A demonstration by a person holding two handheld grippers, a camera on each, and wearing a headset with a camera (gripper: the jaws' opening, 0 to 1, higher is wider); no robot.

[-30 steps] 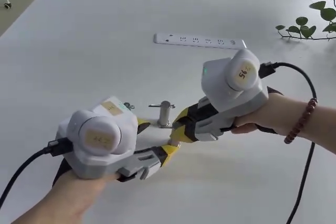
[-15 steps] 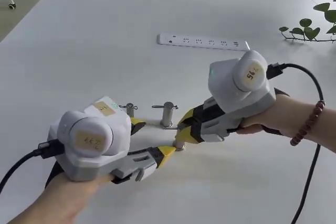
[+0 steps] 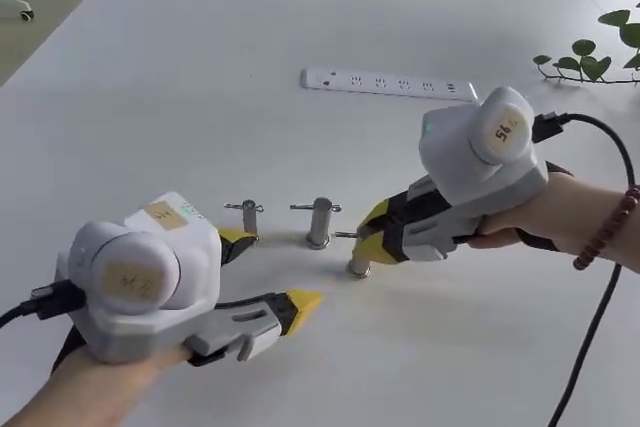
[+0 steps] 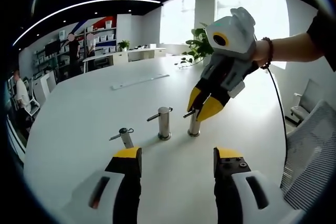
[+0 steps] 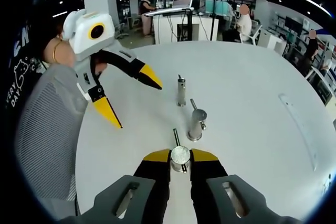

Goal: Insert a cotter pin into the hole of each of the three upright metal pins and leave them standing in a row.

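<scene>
1. Three pins stand upright in a row on the white surface (image 3: 150, 97): left pin (image 3: 249, 217), middle pin (image 3: 319, 222), right pin (image 3: 358, 265)
2. A cotter (image 3: 303, 207) sticks out sideways at the top of each pin
3. The right tool (image 3: 368, 244) is pressed together on the top of the right pin; in the right gripper view the pin's head sits between the yellow tips
4. The left tool (image 3: 275, 269) is spread wide and holds nothing, near the left and middle pins but apart from them
5. A power strip (image 3: 390, 83) lies well beyond the row
</scene>
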